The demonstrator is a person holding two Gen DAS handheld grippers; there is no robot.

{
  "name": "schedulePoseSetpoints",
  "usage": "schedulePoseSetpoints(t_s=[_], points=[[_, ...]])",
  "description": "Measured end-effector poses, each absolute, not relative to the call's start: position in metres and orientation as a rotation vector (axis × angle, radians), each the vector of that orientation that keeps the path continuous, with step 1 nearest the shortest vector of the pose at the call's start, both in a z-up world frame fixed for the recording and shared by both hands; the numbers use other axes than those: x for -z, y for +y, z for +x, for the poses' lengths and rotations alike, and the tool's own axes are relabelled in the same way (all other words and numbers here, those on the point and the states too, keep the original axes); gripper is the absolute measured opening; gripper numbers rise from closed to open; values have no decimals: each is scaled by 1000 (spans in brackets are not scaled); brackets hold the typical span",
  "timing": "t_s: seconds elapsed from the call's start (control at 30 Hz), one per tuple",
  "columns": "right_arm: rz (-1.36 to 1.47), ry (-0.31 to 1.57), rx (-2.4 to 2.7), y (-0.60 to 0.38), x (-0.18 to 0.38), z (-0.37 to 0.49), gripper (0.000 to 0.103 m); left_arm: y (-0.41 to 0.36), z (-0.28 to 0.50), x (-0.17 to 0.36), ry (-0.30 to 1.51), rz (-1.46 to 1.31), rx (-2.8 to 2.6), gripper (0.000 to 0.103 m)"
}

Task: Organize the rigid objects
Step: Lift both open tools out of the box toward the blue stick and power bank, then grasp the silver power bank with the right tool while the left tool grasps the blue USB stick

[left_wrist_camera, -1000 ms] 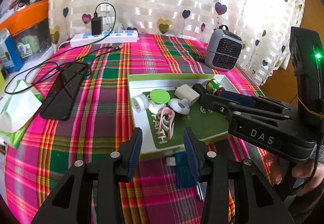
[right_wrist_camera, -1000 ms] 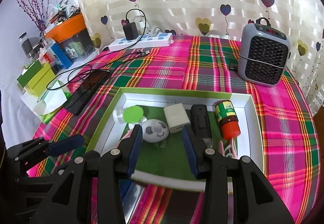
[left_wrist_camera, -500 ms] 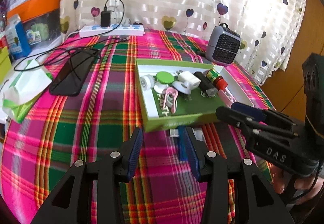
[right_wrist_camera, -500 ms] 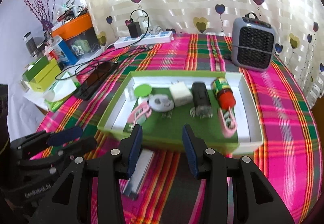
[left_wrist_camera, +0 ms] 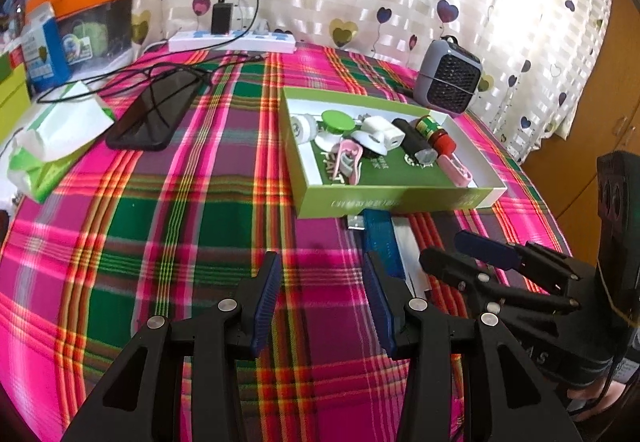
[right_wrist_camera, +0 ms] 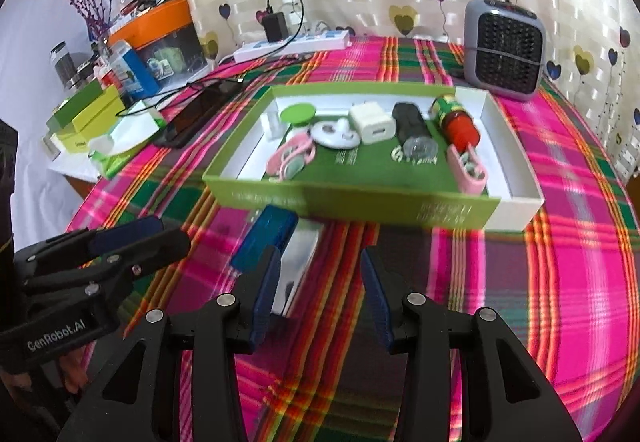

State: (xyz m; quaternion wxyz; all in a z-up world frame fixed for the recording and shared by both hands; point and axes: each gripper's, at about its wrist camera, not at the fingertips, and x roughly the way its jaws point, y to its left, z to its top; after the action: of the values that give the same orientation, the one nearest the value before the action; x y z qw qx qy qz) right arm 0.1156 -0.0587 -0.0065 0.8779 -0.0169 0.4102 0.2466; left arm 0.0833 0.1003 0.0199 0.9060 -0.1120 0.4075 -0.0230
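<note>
A green and white box [left_wrist_camera: 400,198] [right_wrist_camera: 360,200] on the plaid table holds several small items: a green lid [right_wrist_camera: 298,113], a white charger [right_wrist_camera: 371,124], a black cylinder [right_wrist_camera: 412,128], a red-capped bottle [right_wrist_camera: 456,118] and pink clips [right_wrist_camera: 292,158]. A blue stick [left_wrist_camera: 378,238] [right_wrist_camera: 266,238] and a silver bar [right_wrist_camera: 298,268] lie on the cloth in front of the box. My left gripper [left_wrist_camera: 322,296] [right_wrist_camera: 132,240] is open and empty, near the table's front. My right gripper [right_wrist_camera: 320,292] [left_wrist_camera: 460,252] is open and empty, just short of the blue stick.
A black phone [left_wrist_camera: 154,110] with cables, a tissue pack [left_wrist_camera: 52,138] and boxes [right_wrist_camera: 86,114] sit on the left. A power strip [left_wrist_camera: 232,40] lies at the back. A grey heater [right_wrist_camera: 504,46] stands at the back right.
Both grippers have pulled back from over the box toward the table's front. The box now lies farther off and the blue stick and silver bar are in full view.
</note>
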Motion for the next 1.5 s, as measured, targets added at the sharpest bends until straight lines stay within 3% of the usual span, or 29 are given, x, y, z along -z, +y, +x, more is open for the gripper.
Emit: schedulePoseSetpoints(t_s=[1.27,1.37,1.5], points=[[-175,875,-426,-46,23,121,51,114,88,-3,878,-266,81,41],[-176,871,-431,-47,23,120,49,111,89,-3,879,-259,82,41],[-168,868,-430,-49,23,120,36,105,92,-3,882,-248,91,41]])
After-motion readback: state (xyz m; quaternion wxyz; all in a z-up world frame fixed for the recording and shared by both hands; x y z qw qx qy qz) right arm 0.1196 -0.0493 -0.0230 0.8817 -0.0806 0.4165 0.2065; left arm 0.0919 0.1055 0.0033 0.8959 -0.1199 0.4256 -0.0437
